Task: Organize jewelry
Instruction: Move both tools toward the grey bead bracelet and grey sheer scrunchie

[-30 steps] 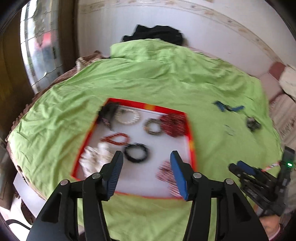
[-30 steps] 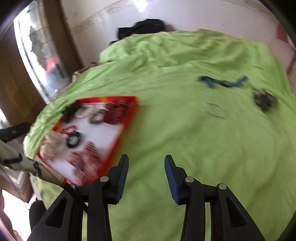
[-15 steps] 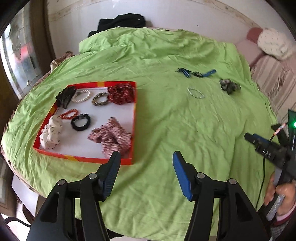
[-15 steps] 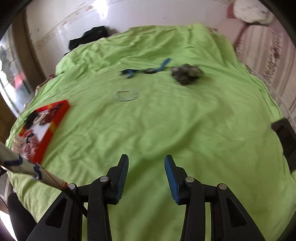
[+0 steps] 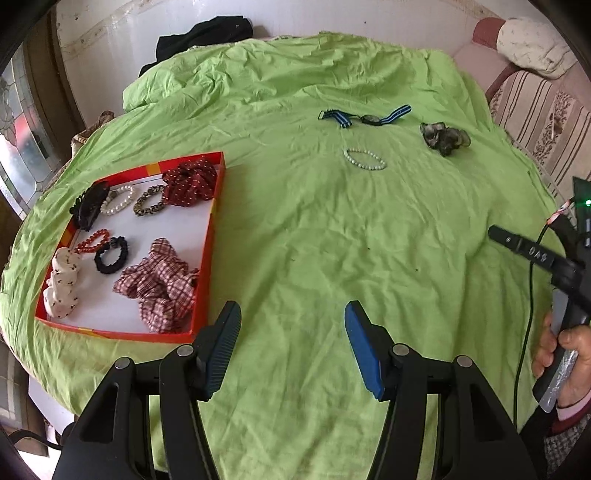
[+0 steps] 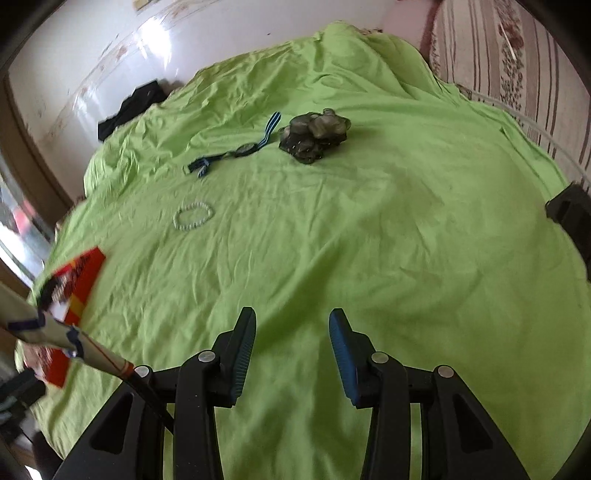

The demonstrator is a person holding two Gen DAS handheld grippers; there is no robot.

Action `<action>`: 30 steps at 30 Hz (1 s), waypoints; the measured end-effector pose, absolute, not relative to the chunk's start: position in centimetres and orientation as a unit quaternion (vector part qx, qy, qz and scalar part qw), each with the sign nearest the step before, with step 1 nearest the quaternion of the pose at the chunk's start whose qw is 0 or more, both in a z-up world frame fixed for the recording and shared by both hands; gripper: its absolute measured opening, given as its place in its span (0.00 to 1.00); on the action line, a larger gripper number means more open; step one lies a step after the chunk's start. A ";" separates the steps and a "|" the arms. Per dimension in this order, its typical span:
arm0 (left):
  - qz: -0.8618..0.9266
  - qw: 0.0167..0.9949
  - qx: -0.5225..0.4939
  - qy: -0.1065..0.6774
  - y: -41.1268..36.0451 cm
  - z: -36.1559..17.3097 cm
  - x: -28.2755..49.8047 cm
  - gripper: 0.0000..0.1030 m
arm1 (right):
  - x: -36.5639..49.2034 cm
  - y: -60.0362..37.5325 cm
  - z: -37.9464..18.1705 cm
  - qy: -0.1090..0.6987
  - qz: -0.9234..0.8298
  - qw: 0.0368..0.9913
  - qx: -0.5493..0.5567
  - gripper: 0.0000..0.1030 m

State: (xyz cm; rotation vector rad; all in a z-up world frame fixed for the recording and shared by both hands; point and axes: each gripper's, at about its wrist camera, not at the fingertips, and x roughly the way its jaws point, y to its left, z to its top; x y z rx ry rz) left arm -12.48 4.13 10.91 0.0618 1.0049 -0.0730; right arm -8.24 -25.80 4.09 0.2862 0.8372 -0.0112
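A red-rimmed tray [image 5: 211, 236] lies on the green sheet at the left and holds several scrunchies and bracelets; its corner shows blurred in the right wrist view [image 6: 86, 275]. Loose on the sheet farther off lie a white bead bracelet [image 5: 364, 158] [image 6: 193, 216], a blue striped strap [image 5: 365, 117] [image 6: 236, 149] and a dark grey scrunchie [image 5: 444, 137] [image 6: 314, 134]. My left gripper [image 5: 291, 332] is open and empty above bare sheet, just right of the tray's near corner. My right gripper [image 6: 291, 334] is open and empty above bare sheet, well short of the loose items.
The green sheet [image 5: 332, 240] covers a round bed or table. A black garment [image 5: 203, 35] lies at the far edge by the wall. A striped sofa [image 5: 543, 114] stands at the right. The right gripper's body and hand show in the left wrist view [image 5: 554, 280].
Both views have swung right, away from the tray and toward the loose items. The tray has moved from centre to the left edge. Both grippers stay open and empty.
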 end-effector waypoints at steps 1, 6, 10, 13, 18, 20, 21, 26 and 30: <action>-0.034 0.874 0.031 0.483 4.0 10.7 -12.3 0.56 | -8.1 -26.0 4.0 0.401 -0.006 0.904 0.145 0.46; -0.029 0.870 0.046 0.490 2.8 9.7 -11.4 0.56 | -7.8 -26.9 3.1 0.399 -0.005 0.902 0.168 0.47; -0.027 0.871 0.050 0.488 1.7 9.5 -10.6 0.56 | -7.7 -26.7 3.8 0.384 -0.003 0.910 0.158 0.48; -0.029 0.870 0.059 0.489 0.8 9.3 -10.0 0.56 | -7.6 -26.5 4.0 0.380 -0.008 0.914 0.144 0.50; -0.034 0.871 0.068 0.485 -0.1 9.1 -8.7 0.56 | -7.3 -26.4 4.0 0.373 -0.032 0.920 0.120 0.50; -0.034 0.871 0.066 0.485 -0.3 8.9 -8.2 0.56 | -7.1 -26.4 4.0 0.372 -0.038 0.921 0.113 0.50; -0.034 0.870 0.065 0.487 -0.4 8.7 -7.9 0.56 | -7.0 -26.4 3.9 0.373 -0.038 0.920 0.112 0.50; -0.031 0.866 0.066 0.495 -0.3 7.9 -6.8 0.56 | -6.2 -26.1 3.1 0.387 -0.036 0.915 0.107 0.50; -0.028 0.864 0.059 0.500 0.1 7.5 -5.7 0.56 | -5.9 -26.2 2.7 0.394 -0.037 0.912 0.107 0.50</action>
